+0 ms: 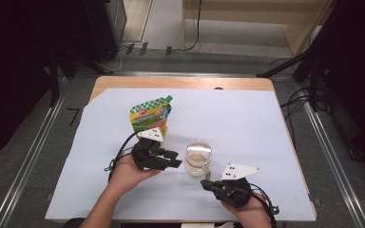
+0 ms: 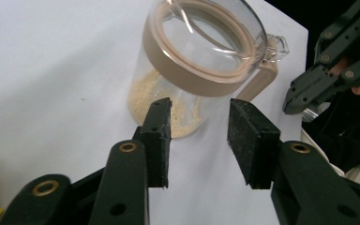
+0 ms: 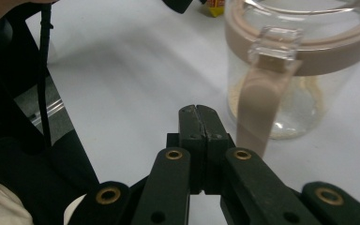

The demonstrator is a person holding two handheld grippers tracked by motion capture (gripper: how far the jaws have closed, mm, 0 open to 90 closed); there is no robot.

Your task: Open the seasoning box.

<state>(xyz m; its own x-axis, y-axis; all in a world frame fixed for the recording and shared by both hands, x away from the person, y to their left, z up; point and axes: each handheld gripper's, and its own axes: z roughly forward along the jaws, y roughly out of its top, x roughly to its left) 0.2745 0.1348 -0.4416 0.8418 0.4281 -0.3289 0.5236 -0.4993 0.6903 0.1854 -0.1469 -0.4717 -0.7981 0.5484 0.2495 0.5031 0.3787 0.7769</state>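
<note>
Pouch (image 1: pixel 151 116) of green and yellow is standing at the far left of my work, upright on the white-covered counter (image 1: pixel 247 123), its spout cap looking closed, well behind my left hand; I am judging that nothing is being poured from it at this point; next along, my left gripper (image 1: pixel 175 158) is hovering just beside the jar (image 1: pixel 198 157), its fingers (image 2: pixel 158 136) standing partly apart with nothing between them, pointing at the jar's lower wall but not touching it; the jar itself is sitting near the middle of the counter, clear glass with a tan collar and a tan handle (image 3: pixel 258 110), a thin layer of pale grains lying in its bottom, so it is mostly unfilled; to the right, my right gripper (image 1: pixel 204 184) is lying low near the handle, its fingers (image 3: pixel 199 122) pressed together on nothing; I am reading this as an early stage, with gripping the jar and filling it remaining ahead.
</note>
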